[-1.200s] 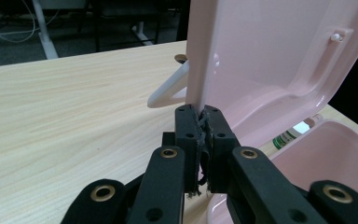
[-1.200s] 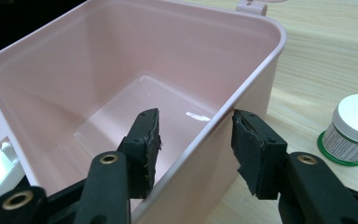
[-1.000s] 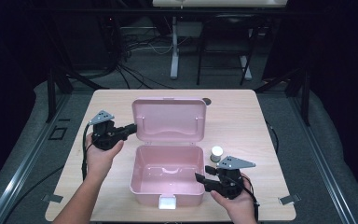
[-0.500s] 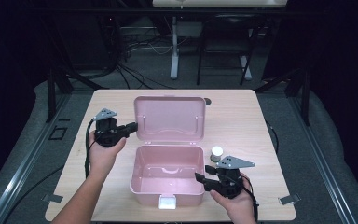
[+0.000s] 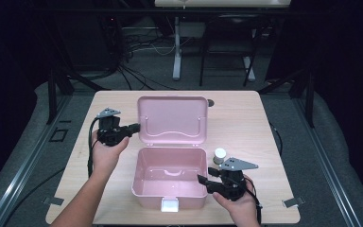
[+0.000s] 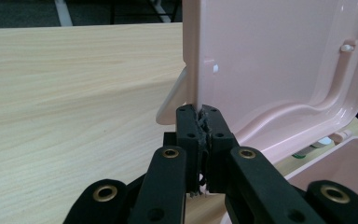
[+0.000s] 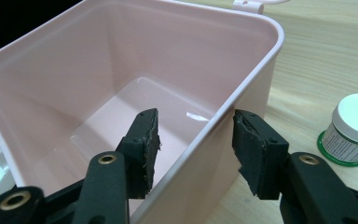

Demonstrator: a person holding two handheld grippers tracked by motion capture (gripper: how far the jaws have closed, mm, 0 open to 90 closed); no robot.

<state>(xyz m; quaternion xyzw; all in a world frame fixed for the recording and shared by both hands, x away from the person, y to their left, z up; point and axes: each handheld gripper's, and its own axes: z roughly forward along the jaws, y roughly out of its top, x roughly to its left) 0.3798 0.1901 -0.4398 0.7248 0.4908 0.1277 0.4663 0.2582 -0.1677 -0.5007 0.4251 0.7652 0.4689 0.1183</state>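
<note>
The pink plastic box (image 5: 170, 177) stands open on the wooden surface (image 5: 246, 118), its smooth tub seemingly bare inside. Its lid (image 5: 172, 120) stands upright, long axis across the surface. The left gripper's (image 6: 200, 122) fingers pinch the lid's side edge. The right gripper's (image 7: 193, 140) fingers are spread, straddling the tub's right wall without pressing it. A small white-capped jar (image 7: 352, 128) stands just beyond the outer finger.

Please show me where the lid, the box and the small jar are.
lid (image 5: 172, 118), high view, middle of its inner face
box (image 5: 169, 189), high view, its front rim
jar (image 7: 354, 126), right gripper view, its white cap
</note>
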